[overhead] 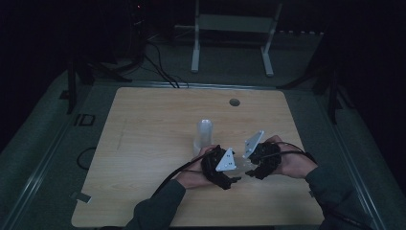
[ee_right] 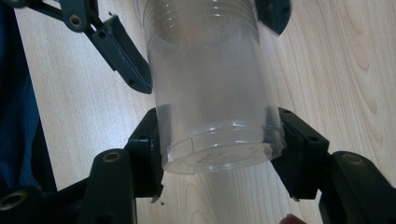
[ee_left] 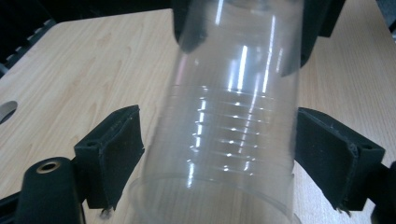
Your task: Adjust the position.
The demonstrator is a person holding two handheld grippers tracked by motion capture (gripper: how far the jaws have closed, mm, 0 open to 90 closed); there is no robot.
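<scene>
Handover, playing out low over the near middle of the wooden table (overhead: 143, 143). Clamping onto the base end of the clear plastic cup (ee_right: 210, 93) with the right gripper (ee_right: 219, 135), pressing both black pads against the wall from either side. Holding it lying level just above the tabletop, pointing the base toward the right hand (overhead: 292, 165) and the open mouth toward the left hand (overhead: 194, 177). Gripping nothing at the other end: standing spread wide around the rim half with the left gripper (ee_left: 219, 140), keeping one pad well clear of the wall and the other just beside it, too close to call as touching or apart. Meeting nose to nose in the high view, crowding in tight from both sides of the cup. Leaving a second clear tumbler (overhead: 203, 134) standing upright on the wood just beyond the two grippers, apart from both.
</scene>
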